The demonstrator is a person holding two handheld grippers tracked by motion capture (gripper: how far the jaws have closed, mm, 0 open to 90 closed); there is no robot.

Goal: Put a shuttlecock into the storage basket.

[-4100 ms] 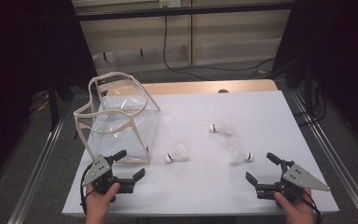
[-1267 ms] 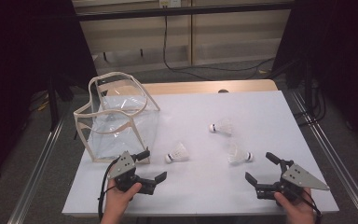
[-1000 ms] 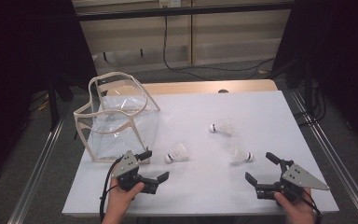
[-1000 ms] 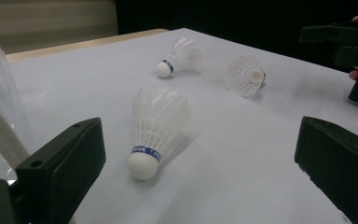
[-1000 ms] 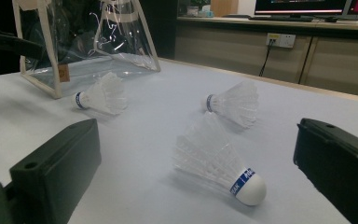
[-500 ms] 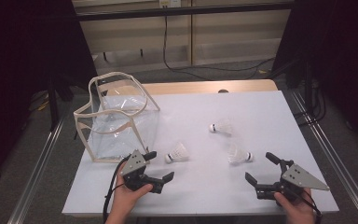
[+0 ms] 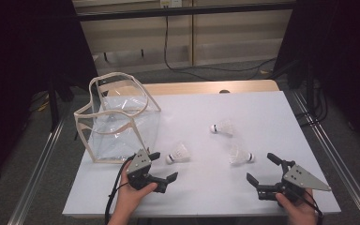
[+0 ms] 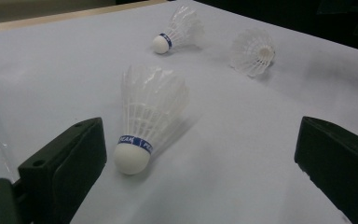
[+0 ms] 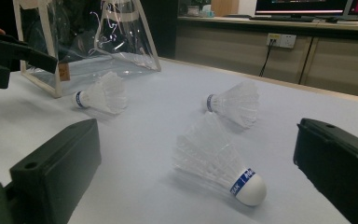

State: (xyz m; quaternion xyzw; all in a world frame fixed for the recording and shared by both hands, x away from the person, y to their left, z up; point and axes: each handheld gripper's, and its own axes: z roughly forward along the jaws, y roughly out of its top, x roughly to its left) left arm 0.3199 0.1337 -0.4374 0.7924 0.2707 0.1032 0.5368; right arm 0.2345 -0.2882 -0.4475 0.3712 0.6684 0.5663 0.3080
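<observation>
Jaws spread apart over white table (image 7: 281, 117) bearing three shuttlecocks (image 7: 177, 153).

Both grippers' (image 7: 162, 165) (image 7: 263, 168) jaws wide apart

The high view looks forward and down from above the person's side, taking in the whole white surface (image 7: 262, 117), the clear bag (image 7: 117, 119) at its left, and the floor and wall beyond. The left gripper view sits low, just over the surface, looking between its own fingers (image 8: 63, 170) at a close shuttlecock (image 8: 147, 114). The right gripper view is equally low, facing across toward the bag (image 9: 88, 37) and a far counter. All three views share the three shuttlecocks; the right gripper view also catches the left gripper (image 9: 7, 56) at its left edge.
</observation>
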